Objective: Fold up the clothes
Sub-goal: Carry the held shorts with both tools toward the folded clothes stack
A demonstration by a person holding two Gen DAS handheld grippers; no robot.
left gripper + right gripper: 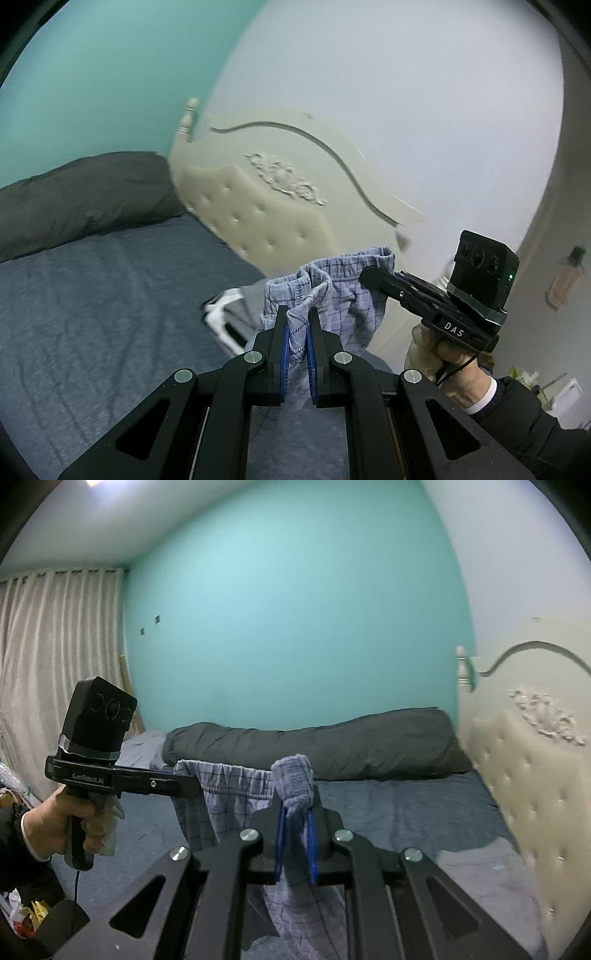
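A bed [92,314] with a blue-grey sheet fills the lower part of both views, the sheet lightly creased. Along its far side lies a long dark grey duvet roll [314,742], set against a teal wall [288,609]. At the right in the right wrist view stands a cream tufted headboard [532,782] with a carved ornament and a curved top rail; the wall behind it is pale grey-white. Cream curtains [51,638] hang at the far left, and some clutter sits low at the left edge. A white hanger [221,317] lies on the sheet, blurred. Checked light-blue shorts [343,295] hang in the air above the bed, stretched by the waistband between the two tools. The left gripper [297,325] has its fingers closed on one bunched part of the waistband; the right gripper [295,812] is likewise clamped on the other part. A hand [436,350] with a dark sleeve and white cuff holds each handle.
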